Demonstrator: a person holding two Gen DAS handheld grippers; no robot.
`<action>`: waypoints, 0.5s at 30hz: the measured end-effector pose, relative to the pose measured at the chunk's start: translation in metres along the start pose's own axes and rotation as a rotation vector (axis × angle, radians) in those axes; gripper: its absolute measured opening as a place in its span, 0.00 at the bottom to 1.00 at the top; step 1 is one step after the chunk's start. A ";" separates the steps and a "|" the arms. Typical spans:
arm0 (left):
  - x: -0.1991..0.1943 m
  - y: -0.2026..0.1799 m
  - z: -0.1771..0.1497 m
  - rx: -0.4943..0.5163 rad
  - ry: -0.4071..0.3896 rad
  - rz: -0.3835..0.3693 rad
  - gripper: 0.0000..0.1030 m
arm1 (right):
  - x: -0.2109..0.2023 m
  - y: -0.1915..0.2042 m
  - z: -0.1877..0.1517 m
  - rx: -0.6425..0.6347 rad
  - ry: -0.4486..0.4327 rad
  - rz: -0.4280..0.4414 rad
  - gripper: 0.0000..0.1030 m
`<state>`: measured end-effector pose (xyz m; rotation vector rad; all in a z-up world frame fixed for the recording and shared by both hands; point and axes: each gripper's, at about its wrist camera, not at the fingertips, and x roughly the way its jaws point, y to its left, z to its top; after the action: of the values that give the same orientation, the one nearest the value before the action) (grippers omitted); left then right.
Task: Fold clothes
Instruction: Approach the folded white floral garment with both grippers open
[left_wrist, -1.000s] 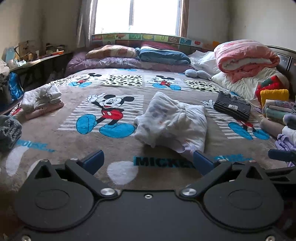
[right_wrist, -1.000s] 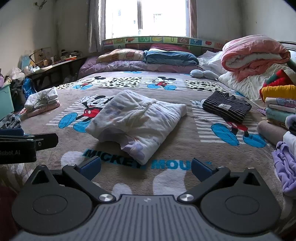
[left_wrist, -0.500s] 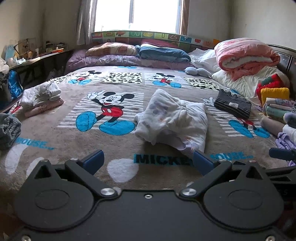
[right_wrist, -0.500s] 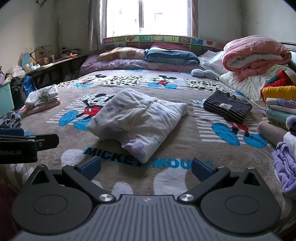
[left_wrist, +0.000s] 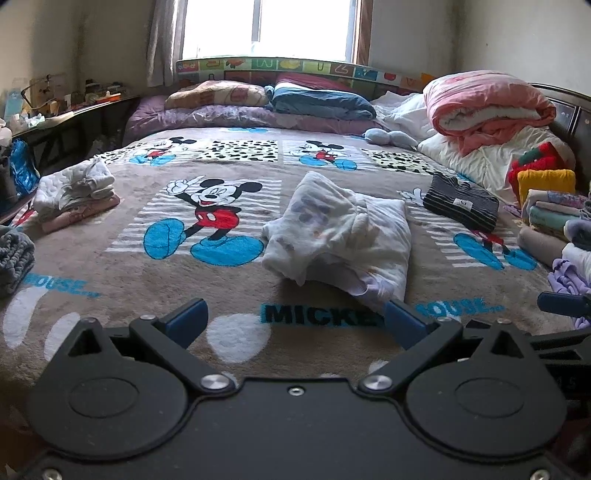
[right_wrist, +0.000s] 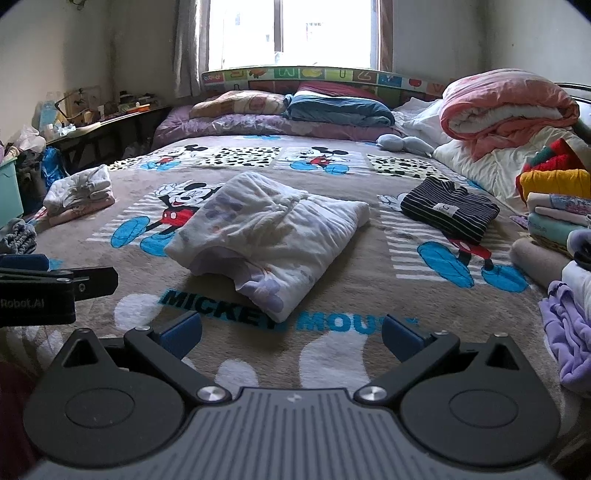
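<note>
A white printed garment (left_wrist: 340, 236), loosely folded into a thick bundle, lies on the Mickey Mouse blanket (left_wrist: 207, 221) in the middle of the bed; it also shows in the right wrist view (right_wrist: 269, 236). My left gripper (left_wrist: 295, 323) is open and empty, just short of the bundle's near corner. My right gripper (right_wrist: 291, 334) is open and empty, just short of the bundle's near edge. The left gripper's side (right_wrist: 48, 291) shows at the left of the right wrist view.
A folded dark striped garment (right_wrist: 448, 212) lies right of the bundle. Stacks of folded clothes (right_wrist: 557, 218) and a purple garment (right_wrist: 569, 332) line the right edge. A small folded pile (left_wrist: 74, 192) sits at the left. Pillows (left_wrist: 258, 103) and a pink quilt (left_wrist: 487, 107) lie at the headboard.
Both grippers have drawn back slightly from the white bundle and stay open. The bundle has not moved.
</note>
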<state>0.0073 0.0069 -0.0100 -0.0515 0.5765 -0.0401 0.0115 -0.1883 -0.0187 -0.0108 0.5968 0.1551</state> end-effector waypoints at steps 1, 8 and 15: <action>0.000 0.001 0.000 -0.001 0.001 0.000 1.00 | 0.001 0.000 0.000 -0.001 0.002 -0.001 1.00; 0.003 0.003 -0.001 -0.010 0.006 0.001 1.00 | 0.005 0.001 0.000 -0.005 0.010 -0.002 1.00; 0.008 0.003 -0.002 -0.011 0.014 0.001 1.00 | 0.010 0.003 -0.002 -0.016 0.020 0.000 1.00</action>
<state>0.0134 0.0092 -0.0163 -0.0617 0.5913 -0.0361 0.0181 -0.1839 -0.0253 -0.0276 0.6158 0.1597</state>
